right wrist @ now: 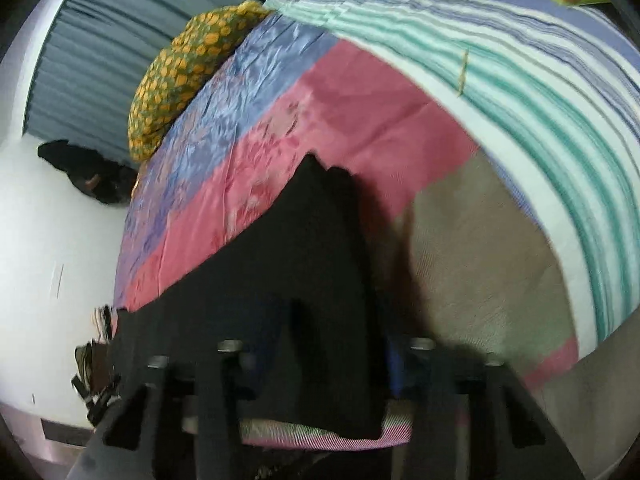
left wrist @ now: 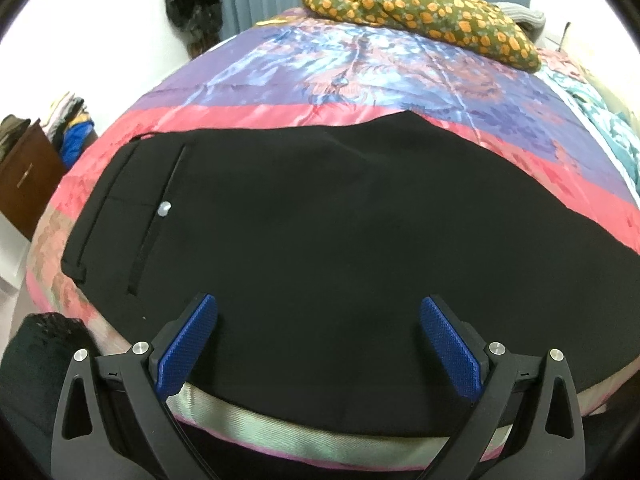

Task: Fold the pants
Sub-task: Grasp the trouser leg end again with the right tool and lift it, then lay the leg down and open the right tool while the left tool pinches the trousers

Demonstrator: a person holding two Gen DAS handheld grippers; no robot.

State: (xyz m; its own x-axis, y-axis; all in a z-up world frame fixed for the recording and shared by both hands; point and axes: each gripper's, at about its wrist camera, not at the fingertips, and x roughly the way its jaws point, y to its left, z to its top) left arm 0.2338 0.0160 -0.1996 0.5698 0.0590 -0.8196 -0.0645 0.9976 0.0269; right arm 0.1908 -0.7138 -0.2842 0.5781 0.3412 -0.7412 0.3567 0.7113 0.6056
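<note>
Meanwhile, black pants (left wrist: 304, 216) lie spread across a satin bedspread (left wrist: 280, 60) of pink and purple bands, waistband and a pale button (left wrist: 164, 209) toward the left in the left wrist view, the near edge hanging at the bed's front rim. The left tongs (left wrist: 318, 344) hover over that near edge with their blue pads (left wrist: 188, 344) wide apart, gripping nothing; cloth lies under and between them, untouched as far as can be seen. The right tongs (right wrist: 320, 364), blurred in their own view, sit at the far end of the garment, jaws drawn narrow with a peaked fold of the black fabric (right wrist: 320, 240) rising between them; whether the pads already pinch it cannot be told through the blur. The risk, judging from this, is an uneven fold: one end appears gathered while the other is free, so a pull from the right could drag the whole garment along the slick bedspread or off its front edge instead of doubling it over. A pinch that catches only the top layer could also let the legs part and crease. An orange-spotted pillow (left wrist: 420, 12) and a striped sheet (right wrist: 520, 92) lie well clear.
</note>
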